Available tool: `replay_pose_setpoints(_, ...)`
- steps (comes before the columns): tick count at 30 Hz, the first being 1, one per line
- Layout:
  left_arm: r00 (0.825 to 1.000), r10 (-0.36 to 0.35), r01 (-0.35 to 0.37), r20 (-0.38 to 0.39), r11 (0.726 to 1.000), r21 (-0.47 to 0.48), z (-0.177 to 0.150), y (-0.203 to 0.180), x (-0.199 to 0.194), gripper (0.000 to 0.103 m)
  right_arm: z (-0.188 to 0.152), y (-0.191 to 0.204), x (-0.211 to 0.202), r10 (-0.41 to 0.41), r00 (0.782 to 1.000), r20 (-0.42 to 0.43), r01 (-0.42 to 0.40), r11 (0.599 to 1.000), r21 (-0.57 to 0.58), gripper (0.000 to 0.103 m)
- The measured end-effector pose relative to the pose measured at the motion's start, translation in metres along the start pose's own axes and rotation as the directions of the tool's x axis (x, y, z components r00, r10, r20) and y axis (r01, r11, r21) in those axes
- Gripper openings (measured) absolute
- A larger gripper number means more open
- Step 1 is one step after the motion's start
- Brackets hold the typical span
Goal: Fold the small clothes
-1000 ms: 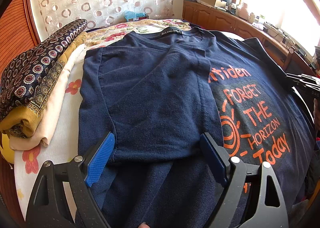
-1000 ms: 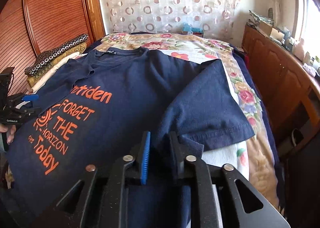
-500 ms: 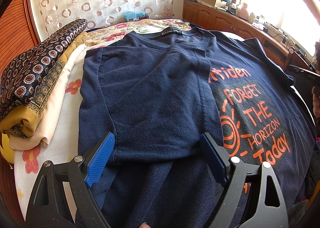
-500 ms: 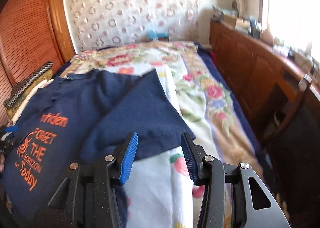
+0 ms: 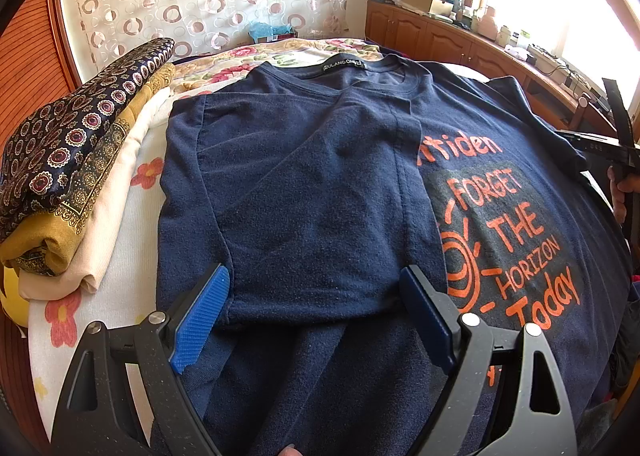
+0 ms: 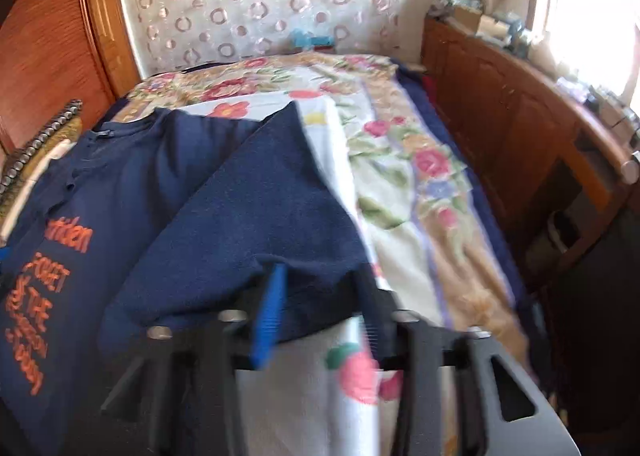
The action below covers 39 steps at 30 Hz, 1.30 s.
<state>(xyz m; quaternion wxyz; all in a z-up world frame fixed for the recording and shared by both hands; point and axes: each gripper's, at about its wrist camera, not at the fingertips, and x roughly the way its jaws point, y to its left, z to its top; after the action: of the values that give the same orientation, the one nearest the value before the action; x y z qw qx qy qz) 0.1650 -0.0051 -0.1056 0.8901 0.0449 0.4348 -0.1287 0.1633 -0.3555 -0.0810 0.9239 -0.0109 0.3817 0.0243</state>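
- Shirt (image 5: pixel 320 192) lies flat on the bed (image 6: pixel 400 184), collar far, hem toward us; left side already folded in.
- Unfolded sleeve (image 6: pixel 256 224) lies right, at our right gripper (image 6: pixel 320 312): jaws apart, straddling its hem, blurred.
- Left gripper (image 5: pixel 316 320) open over the folded panel, gripping nothing.
- Right is nearer.

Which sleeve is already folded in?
The left sleeve, lying flat across the shirt and covering part of the orange print. The right sleeve sticks out over the flowery bedspread.
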Motion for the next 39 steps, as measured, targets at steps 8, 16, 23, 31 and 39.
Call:
replay_pose_setpoints(8, 1.000, 0.000, 0.000, 0.000, 1.000, 0.000, 0.000, 0.000, -0.001, 0.087, 0.003, 0.016, -0.034, 0.026, 0.991, 0.133, -0.020, 0.999, -0.043, 0.004)
replay_pose_setpoints(16, 1.000, 0.000, 0.000, 0.000, 1.000, 0.000, 0.000, 0.000, -0.001, 0.087, 0.030, 0.100, -0.071, 0.188, 0.961, 0.203, -0.148, 0.969, -0.199, 0.005)
replay_pose_setpoints(23, 1.000, 0.000, 0.000, 0.001, 1.000, -0.001, 0.000, 0.000, -0.001, 0.087, 0.035, 0.141, -0.081, 0.239, 0.952, 0.191, -0.185, 0.947, -0.263, 0.025)
replay_pose_setpoints(31, 1.000, 0.000, 0.000, 0.001, 1.000, -0.001, -0.001, 0.000, -0.001, 0.087, 0.009, 0.119, -0.068, 0.166, 0.978, 0.126, -0.134, 0.965, -0.227, 0.031)
replay_pose_setpoints(39, 1.000, 0.000, 0.000, 0.001, 1.000, 0.000, -0.001, 0.000, 0.000, 0.087, -0.024, 0.126, -0.041, 0.190, 0.982, 0.001, -0.186, 0.959, -0.213, 0.031)
